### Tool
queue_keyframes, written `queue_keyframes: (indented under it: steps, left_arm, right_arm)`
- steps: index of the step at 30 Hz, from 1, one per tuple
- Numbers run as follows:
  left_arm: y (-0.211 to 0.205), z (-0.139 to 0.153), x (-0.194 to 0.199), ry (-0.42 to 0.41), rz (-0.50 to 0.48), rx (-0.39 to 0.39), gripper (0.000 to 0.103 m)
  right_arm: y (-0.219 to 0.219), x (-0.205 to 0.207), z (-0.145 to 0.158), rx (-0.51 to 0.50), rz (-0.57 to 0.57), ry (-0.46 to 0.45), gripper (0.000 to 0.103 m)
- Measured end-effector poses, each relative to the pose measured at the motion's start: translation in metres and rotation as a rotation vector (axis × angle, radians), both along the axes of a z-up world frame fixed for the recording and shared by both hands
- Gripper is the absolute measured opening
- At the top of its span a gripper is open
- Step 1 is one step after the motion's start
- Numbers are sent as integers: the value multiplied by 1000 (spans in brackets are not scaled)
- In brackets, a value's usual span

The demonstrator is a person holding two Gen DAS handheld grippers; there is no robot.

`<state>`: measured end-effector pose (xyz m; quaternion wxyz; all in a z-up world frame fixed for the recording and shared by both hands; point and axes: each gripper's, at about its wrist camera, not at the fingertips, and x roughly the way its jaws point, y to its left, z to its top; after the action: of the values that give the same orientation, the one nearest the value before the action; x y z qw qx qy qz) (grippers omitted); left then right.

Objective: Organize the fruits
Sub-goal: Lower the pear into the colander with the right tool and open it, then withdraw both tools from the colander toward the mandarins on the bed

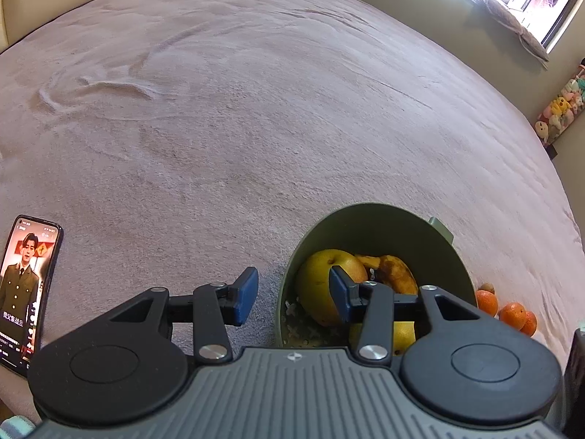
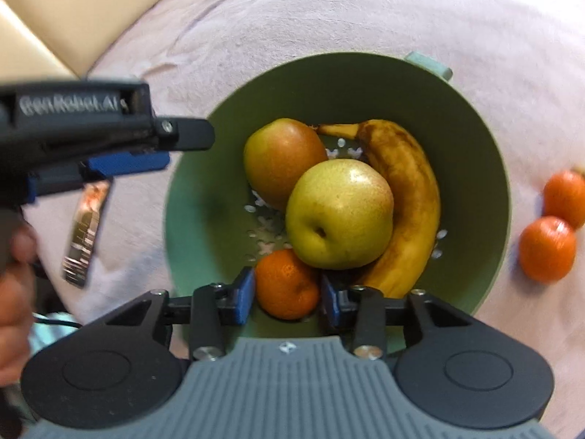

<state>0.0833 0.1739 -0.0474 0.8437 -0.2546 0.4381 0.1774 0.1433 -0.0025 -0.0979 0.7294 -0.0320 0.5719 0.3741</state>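
Tangerine between the right gripper's pads, inside the green bowl

Right gripper (image 2: pixel 287 294) stands narrow, pads flanking a tangerine (image 2: pixel 287 285) low in the bowl (image 2: pixel 190 197), whether touching I cannot tell; pears and banana (image 2: pixel 409 205) lie just beyond. Left gripper (image 1: pixel 292 294) hangs half-open, empty, straddling the bowl's rim. Two tangerines (image 2: pixel 547 248) wait on the bed, right.

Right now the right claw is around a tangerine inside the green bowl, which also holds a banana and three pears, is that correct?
Not quite: the right wrist view shows two pears, not three. The rest stands: the right claw is around a tangerine inside the green bowl, beside the banana.
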Motion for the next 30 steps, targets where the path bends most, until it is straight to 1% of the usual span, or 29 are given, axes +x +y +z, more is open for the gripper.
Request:
queue_keyframes:
  steps: [3, 6, 8, 12, 13, 14, 16, 20, 23, 27, 28, 30]
  left_arm:
    - [-1, 0, 0, -1, -1, 1, 52]
    - [-2, 0, 1, 0, -8, 0, 52]
    - [-3, 2, 0, -3, -10, 2, 52]
    - [-2, 3, 0, -7, -8, 5, 52]
    - [-3, 4, 0, -7, -8, 5, 52]
    - [-3, 4, 0, -8, -10, 5, 52]
    - [-4, 5, -1, -10, -13, 7, 52]
    - [-5, 6, -2, -12, -12, 7, 52]
    - [-5, 7, -2, -14, -8, 7, 52]
    - [-6, 9, -2, -19, -10, 10, 52]
    - [-6, 9, -2, -19, -12, 10, 52]
    - [-7, 10, -3, -21, -15, 11, 52]
  right_arm:
    - [-8, 4, 8, 73, -38, 71, 37]
    - [-12, 6, 5, 100, -74, 115, 37]
    - [-15, 7, 2, 111, -96, 134, 37]
    - [-19, 8, 7, 140, -125, 155, 37]
    - [-20, 9, 8, 153, -133, 164, 40]
    - [-22, 9, 10, 163, -141, 169, 41]
    - [-25, 7, 15, 170, -145, 152, 41]
    - [-36, 5, 33, 169, -163, 58, 41]
    - [-39, 6, 40, 155, -186, -14, 41]
    - [-35, 7, 33, 124, -181, -80, 38]
    - [-34, 8, 29, 108, -175, -82, 36]
    - [-35, 9, 21, 84, -168, -71, 36]
